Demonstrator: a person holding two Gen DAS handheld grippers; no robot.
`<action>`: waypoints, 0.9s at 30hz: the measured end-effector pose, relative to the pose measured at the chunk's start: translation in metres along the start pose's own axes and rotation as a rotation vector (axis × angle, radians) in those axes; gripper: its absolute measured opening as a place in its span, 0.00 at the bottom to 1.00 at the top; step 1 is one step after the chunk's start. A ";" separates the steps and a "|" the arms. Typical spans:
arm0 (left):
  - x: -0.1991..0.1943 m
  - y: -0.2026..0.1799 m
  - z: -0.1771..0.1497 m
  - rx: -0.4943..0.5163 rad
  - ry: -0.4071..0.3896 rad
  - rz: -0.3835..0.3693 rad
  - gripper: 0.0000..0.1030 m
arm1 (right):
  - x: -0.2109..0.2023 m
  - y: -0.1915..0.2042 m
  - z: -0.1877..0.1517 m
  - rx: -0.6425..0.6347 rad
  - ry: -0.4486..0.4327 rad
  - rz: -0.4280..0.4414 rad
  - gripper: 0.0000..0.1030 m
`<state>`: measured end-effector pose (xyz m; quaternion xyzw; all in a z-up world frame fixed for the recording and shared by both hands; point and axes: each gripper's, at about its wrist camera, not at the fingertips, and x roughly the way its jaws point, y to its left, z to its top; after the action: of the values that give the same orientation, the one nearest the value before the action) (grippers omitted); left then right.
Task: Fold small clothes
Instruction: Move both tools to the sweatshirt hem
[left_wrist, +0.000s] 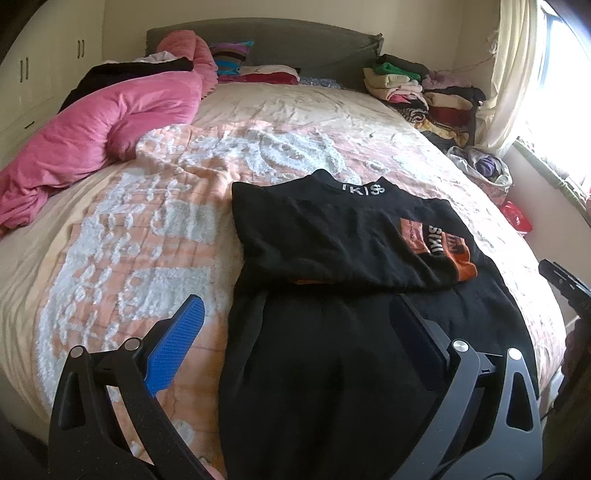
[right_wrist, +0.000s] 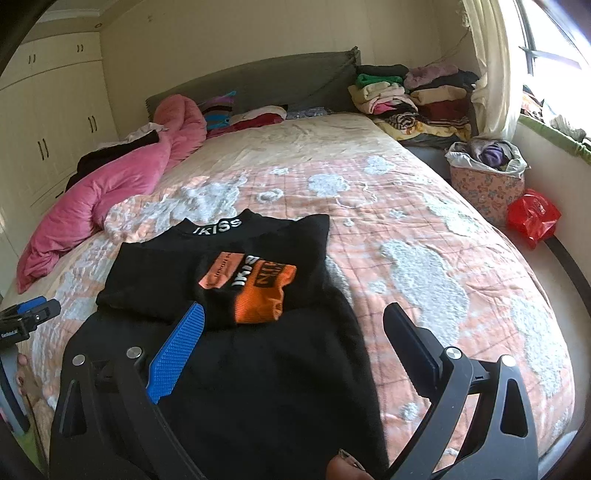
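Note:
A black top with white lettering on its collar lies on the bed, sleeves folded in over the chest. An orange and black cuff rests on top. Its lower half spreads toward the bed's near edge. My left gripper hovers open above that lower half, nothing between its fingers. My right gripper is open too, over the garment's right side, holding nothing. Each gripper shows at the edge of the other's view: the left gripper, and the right gripper, jaws not visible.
The bed has a peach and white quilt. A pink duvet is bunched at the left. Folded clothes are stacked at the headboard's right. A floral basket and red bag sit by the window.

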<state>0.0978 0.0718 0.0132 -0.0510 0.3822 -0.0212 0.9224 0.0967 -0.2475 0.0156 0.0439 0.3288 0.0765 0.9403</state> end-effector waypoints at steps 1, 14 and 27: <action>-0.002 0.000 -0.002 0.007 0.002 0.005 0.91 | -0.001 -0.002 -0.001 -0.001 0.003 -0.002 0.94; -0.016 0.010 -0.023 0.038 0.041 0.052 0.91 | -0.015 -0.023 -0.026 -0.006 0.056 -0.027 0.94; -0.032 0.018 -0.048 0.074 0.097 0.057 0.91 | -0.018 -0.029 -0.056 -0.039 0.134 -0.035 0.94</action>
<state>0.0413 0.0887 0.0000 -0.0048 0.4268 -0.0116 0.9042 0.0510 -0.2776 -0.0209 0.0147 0.3902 0.0690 0.9180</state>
